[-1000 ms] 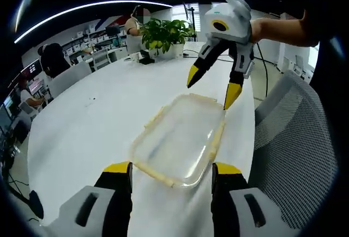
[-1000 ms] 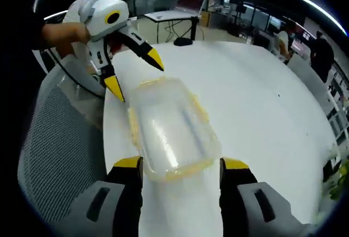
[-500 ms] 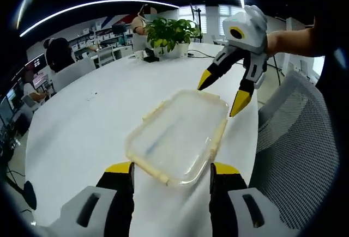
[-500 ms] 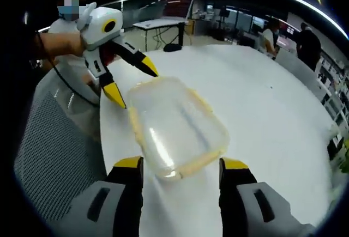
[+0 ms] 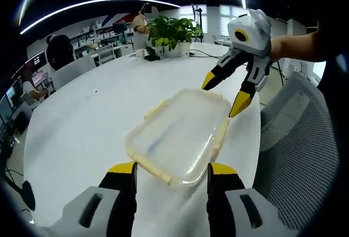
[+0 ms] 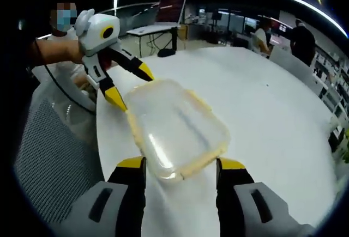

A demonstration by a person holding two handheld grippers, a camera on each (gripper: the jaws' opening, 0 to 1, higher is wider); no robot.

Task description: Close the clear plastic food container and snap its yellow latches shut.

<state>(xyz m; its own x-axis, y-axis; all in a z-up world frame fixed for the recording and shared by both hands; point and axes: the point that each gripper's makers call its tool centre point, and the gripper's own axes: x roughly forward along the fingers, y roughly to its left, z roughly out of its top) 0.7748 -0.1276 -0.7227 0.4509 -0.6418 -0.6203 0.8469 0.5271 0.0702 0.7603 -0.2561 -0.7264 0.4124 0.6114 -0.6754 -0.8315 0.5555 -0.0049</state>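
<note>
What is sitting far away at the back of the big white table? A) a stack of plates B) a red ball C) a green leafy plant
C, a green leafy plant stands at the far side of the white table, beyond the clear container in the left gripper view.

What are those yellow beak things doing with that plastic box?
A person is holding a grabbing tool in each hand, one at each end of a clear plastic food container on a white table. The left tool and the right tool are both open, with an end of the box between their yellow tips. The lid is on, with pale yellow latches along its edges. Whether they are snapped shut is hard to tell.
</note>
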